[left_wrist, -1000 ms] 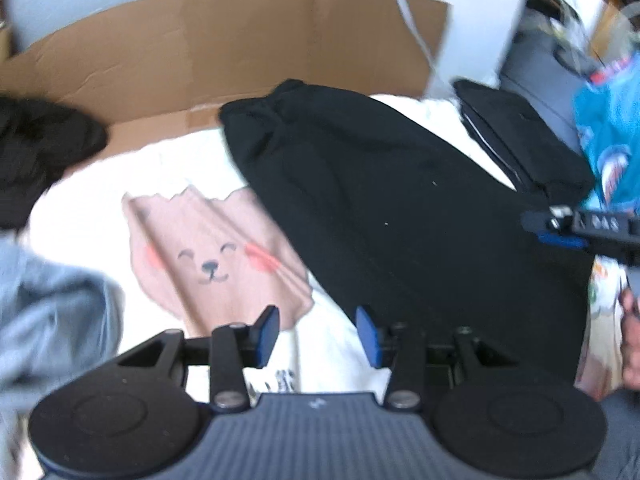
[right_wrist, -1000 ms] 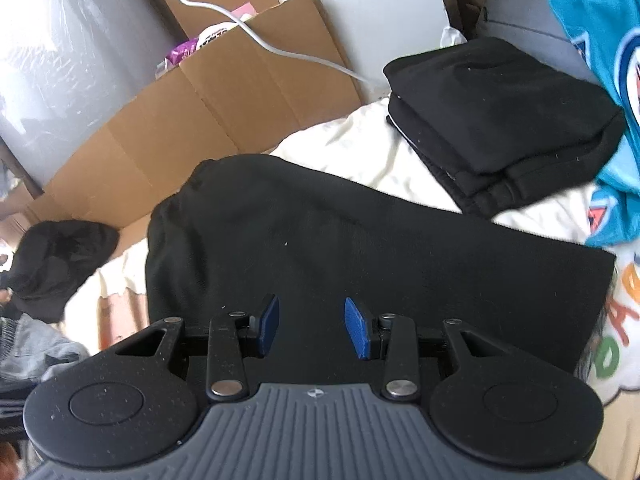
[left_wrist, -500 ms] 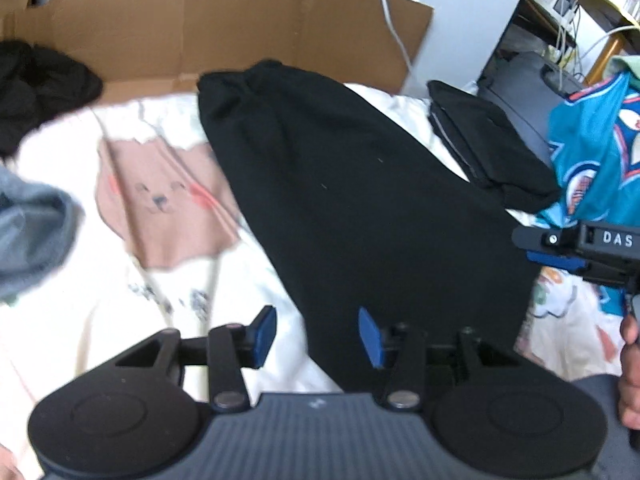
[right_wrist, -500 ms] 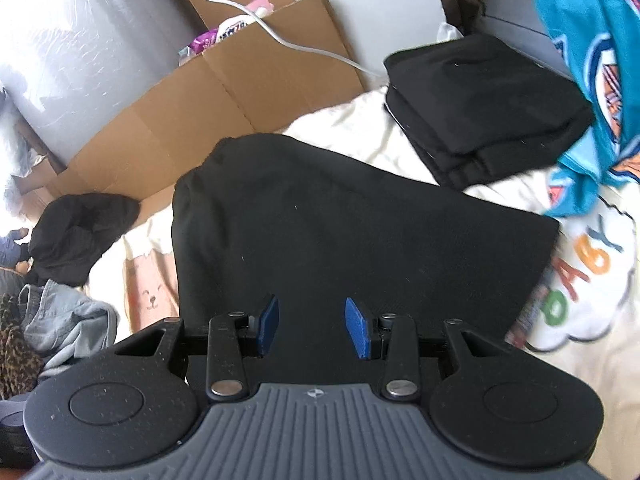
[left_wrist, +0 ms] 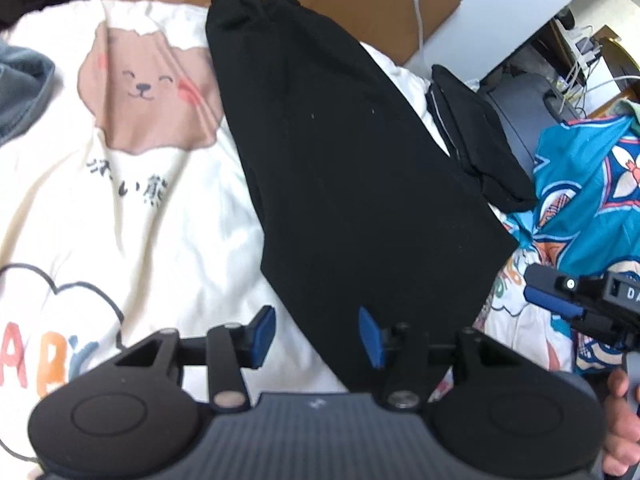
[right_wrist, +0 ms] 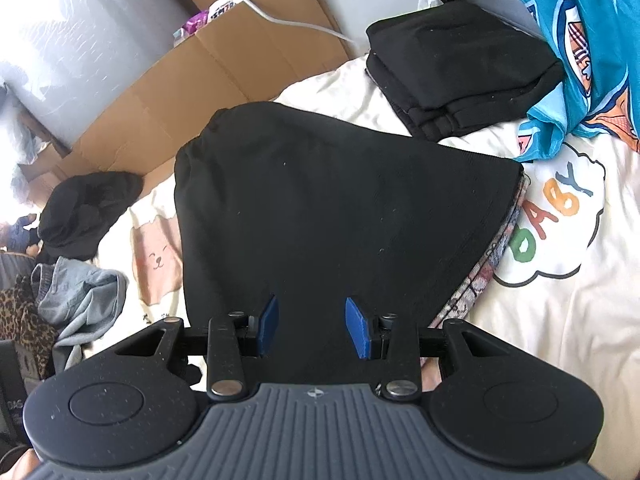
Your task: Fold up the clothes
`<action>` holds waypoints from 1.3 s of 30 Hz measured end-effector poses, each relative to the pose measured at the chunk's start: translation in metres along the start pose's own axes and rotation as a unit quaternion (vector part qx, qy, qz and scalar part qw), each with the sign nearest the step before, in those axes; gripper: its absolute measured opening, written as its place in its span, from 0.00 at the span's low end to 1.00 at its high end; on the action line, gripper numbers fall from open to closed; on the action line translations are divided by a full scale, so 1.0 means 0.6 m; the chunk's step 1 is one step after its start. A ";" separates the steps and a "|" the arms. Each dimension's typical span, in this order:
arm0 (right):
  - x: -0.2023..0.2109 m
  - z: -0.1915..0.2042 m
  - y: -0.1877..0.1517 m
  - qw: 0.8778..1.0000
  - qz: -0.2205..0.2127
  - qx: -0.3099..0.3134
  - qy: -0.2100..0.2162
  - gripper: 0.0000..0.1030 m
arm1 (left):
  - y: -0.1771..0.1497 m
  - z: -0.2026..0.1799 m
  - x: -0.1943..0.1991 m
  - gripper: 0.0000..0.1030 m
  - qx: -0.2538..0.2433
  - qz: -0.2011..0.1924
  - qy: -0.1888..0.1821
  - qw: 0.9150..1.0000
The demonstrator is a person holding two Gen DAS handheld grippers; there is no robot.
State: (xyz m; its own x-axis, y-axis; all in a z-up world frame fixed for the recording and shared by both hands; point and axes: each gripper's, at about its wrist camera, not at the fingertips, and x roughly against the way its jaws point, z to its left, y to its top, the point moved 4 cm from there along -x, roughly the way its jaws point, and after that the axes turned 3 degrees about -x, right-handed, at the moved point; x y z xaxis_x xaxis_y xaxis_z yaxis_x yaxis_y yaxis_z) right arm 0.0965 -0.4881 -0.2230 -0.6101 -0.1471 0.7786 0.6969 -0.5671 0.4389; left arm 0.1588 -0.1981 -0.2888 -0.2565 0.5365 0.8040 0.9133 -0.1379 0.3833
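A black garment [left_wrist: 352,168] lies flat on a white bedsheet [left_wrist: 168,216] printed with a bear; its waistband end points toward the cardboard. In the left wrist view its near corner runs under my left gripper [left_wrist: 317,334], which is open with nothing pinched between the blue pads. My right gripper [right_wrist: 313,326] hovers over the near part of the same black garment [right_wrist: 340,208], also open with nothing between its fingers. The right gripper [left_wrist: 560,300] also shows at the right edge of the left wrist view, beside the garment's right corner.
A stack of folded black clothes [right_wrist: 460,76] sits at the far right, with a teal jersey [right_wrist: 580,40] beside it. Cardboard [right_wrist: 220,68] stands behind the bed. A grey garment [right_wrist: 80,292] and a black heap [right_wrist: 88,208] lie at the left.
The left gripper has swung right and down toward the black garment's near corner, rolling as it went. The right gripper has drawn back and up, so more of the garment shows.
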 end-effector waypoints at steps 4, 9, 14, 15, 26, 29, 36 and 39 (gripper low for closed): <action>0.006 -0.001 -0.005 1.000 -0.001 -0.005 0.000 0.44 | -0.023 0.006 -0.019 0.47 0.039 0.026 -0.045 0.998; 0.009 -0.003 -0.004 1.000 -0.005 -0.016 0.011 0.47 | -0.052 0.000 -0.055 0.45 0.063 0.060 -0.086 0.993; 0.001 -0.006 -0.001 1.000 0.003 -0.026 0.018 0.47 | -0.064 0.000 -0.081 0.45 0.090 0.062 -0.106 0.988; -0.001 -0.006 -0.001 0.999 0.006 -0.026 0.019 0.47 | -0.065 0.001 -0.085 0.45 0.096 0.061 -0.111 0.987; -0.016 0.006 0.001 0.999 0.019 -0.014 0.023 0.47 | -0.068 0.014 -0.122 0.45 0.138 0.038 -0.193 0.971; -0.020 0.006 0.003 0.999 0.019 -0.020 0.023 0.47 | -0.068 0.018 -0.126 0.45 0.137 0.039 -0.210 0.967; -0.025 -0.001 0.006 0.998 0.024 -0.038 0.037 0.47 | -0.074 0.029 -0.128 0.43 0.137 0.043 -0.243 0.959; -0.027 -0.006 0.008 0.998 0.027 -0.046 0.043 0.47 | -0.080 0.029 -0.127 0.43 0.129 0.040 -0.252 0.958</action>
State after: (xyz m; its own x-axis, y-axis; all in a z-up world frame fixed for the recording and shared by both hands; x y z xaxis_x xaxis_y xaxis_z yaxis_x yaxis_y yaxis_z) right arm 0.1081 -0.4910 -0.2349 -0.6060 -0.2459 0.7565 0.6937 -0.6288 0.3514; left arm 0.1401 -0.2178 -0.3765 -0.0554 0.8757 0.4796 0.9882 -0.0207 0.1520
